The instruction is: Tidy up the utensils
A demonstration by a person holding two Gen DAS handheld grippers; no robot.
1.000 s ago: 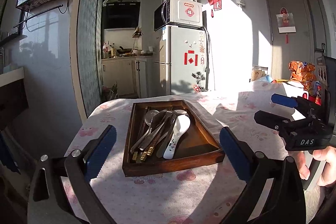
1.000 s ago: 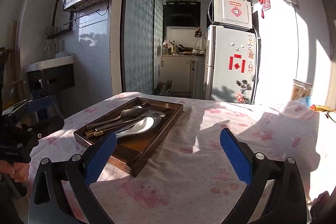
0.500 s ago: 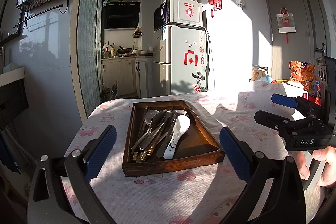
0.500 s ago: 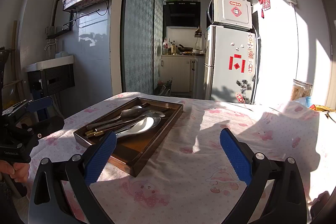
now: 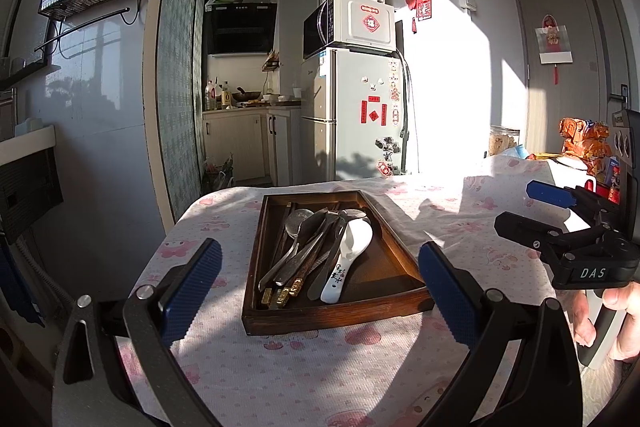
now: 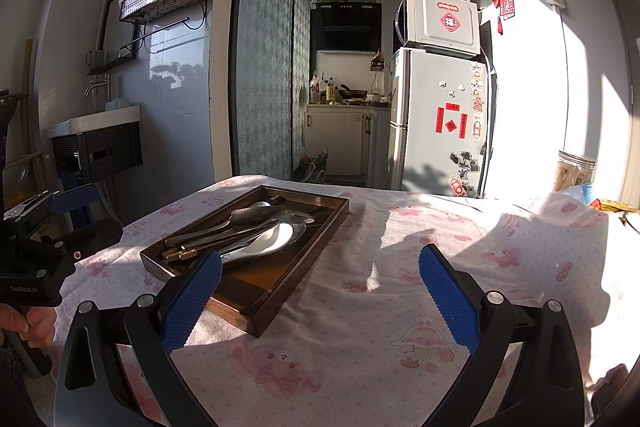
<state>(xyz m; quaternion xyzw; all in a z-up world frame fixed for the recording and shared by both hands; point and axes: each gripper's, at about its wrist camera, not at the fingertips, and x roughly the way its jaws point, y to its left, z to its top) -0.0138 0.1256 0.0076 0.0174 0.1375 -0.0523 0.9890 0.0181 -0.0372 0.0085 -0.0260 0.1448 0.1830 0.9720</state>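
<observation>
A dark wooden tray (image 5: pixel 336 313) lies on the pink-patterned tablecloth, also in the right wrist view (image 6: pixel 280 283). In it lie a white ceramic spoon (image 5: pixel 352 255), metal spoons (image 5: pixel 308 231) and dark chopsticks with gold ends (image 5: pixel 298 277), piled in the left half. My left gripper (image 5: pixel 320 295) is open and empty, just in front of the tray's near edge. My right gripper (image 6: pixel 320 295) is open and empty, to the right of the tray; it shows in the left wrist view (image 5: pixel 536 211).
The tablecloth (image 6: pixel 400 307) covers the table. Snack packs (image 5: pixel 586 141) and a jar (image 6: pixel 574 169) stand at the table's far right. A fridge with a microwave (image 5: pixel 356 107) stands behind the table. A wall basin (image 6: pixel 96 135) is on the left.
</observation>
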